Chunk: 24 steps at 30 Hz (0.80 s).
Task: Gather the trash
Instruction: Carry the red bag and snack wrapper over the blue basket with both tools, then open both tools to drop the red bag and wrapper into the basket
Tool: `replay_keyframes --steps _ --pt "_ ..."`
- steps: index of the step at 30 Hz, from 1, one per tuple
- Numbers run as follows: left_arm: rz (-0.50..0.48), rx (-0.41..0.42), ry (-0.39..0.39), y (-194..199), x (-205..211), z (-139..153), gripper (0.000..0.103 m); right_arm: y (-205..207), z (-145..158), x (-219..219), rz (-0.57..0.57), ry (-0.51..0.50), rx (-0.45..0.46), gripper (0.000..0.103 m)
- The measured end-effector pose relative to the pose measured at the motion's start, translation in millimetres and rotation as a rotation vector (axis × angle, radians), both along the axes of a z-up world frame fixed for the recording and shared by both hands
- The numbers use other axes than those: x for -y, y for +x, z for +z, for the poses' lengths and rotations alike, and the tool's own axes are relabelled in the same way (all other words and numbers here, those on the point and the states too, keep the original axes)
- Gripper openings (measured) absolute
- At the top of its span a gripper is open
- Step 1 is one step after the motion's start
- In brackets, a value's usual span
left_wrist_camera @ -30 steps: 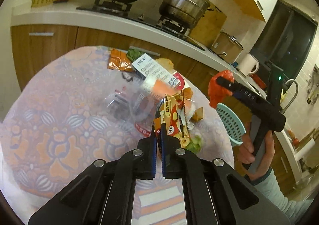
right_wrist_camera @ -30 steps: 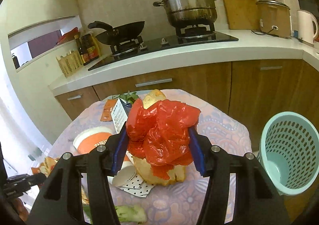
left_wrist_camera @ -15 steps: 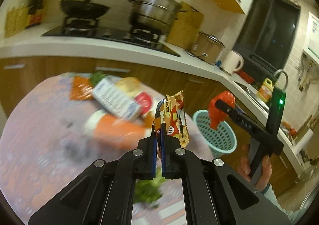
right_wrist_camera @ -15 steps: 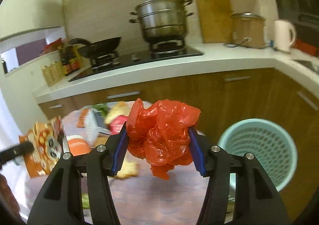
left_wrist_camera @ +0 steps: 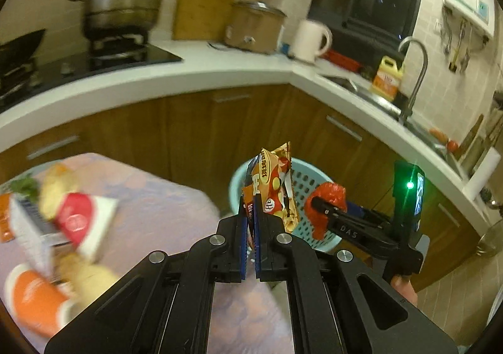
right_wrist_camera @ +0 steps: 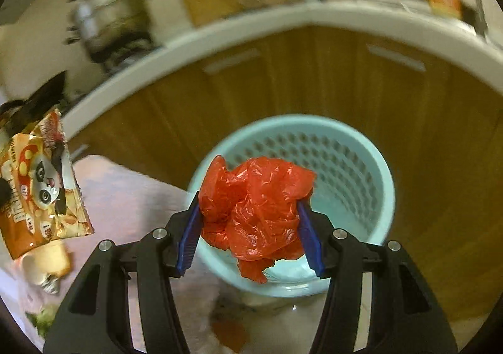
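Observation:
My left gripper (left_wrist_camera: 250, 206) is shut on an orange snack wrapper (left_wrist_camera: 276, 187) that stands up between its blue pads, in front of the light blue perforated waste basket (left_wrist_camera: 301, 178). A crumpled red plastic bag (right_wrist_camera: 254, 212) is clamped in my right gripper (right_wrist_camera: 248, 215), which hangs just above the basket's (right_wrist_camera: 352, 171) near rim. In the left wrist view the right gripper (left_wrist_camera: 317, 206) with the red bag (left_wrist_camera: 327, 200) sits over the basket's right side. From the right wrist view the snack wrapper (right_wrist_camera: 41, 184) shows at the far left, above the table.
The table with a pink patterned cloth (left_wrist_camera: 176, 206) carries a red and white carton (left_wrist_camera: 81, 222), an orange cup (left_wrist_camera: 34, 294), bread pieces and greens. Wooden cabinets and a white counter (left_wrist_camera: 220, 74) with stove, steamer pot, kettle and sink run behind. Floor tiles lie to the right.
Both grippers swung right from the table toward the basket, keeping their loads. The right gripper sank until the red bag hangs over the basket's mouth; the left one now faces the basket.

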<state>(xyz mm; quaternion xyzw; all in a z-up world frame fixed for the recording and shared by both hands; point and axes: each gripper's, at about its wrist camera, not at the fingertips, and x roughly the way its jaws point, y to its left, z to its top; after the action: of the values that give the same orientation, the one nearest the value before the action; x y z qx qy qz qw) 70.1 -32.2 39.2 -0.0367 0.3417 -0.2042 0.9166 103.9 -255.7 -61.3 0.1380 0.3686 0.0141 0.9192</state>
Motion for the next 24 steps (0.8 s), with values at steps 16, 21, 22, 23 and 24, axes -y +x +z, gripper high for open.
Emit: replay_keyframes --steps 16,21,22,23,24 --pt "-0.047 -0.103 0.029 73.7 81.2 -67.7 0.004 19.6 -43.7 53.8 -0.131 0.093 -0.096 0.069" --pt "-0.035 -0.108 0.051 81.3 91.4 -78.6 0.06 4.4 -30.1 63.2 -0.16 0.095 -0.059 0.069" --pt "-0.044 -0.096 0.043 77.4 89.1 -79.0 0.06 2.8 -27.4 62.9 -0.158 0.094 -0.054 0.069" --pt "-0.052 -0.097 0.038 75.0 88.0 -79.1 0.06 -0.4 -23.8 61.4 -0.155 0.085 -0.045 0.069" --pt "-0.051 -0.101 0.033 71.9 84.5 -78.9 0.06 -4.1 -19.8 59.4 -0.155 0.07 -0.034 0.069"
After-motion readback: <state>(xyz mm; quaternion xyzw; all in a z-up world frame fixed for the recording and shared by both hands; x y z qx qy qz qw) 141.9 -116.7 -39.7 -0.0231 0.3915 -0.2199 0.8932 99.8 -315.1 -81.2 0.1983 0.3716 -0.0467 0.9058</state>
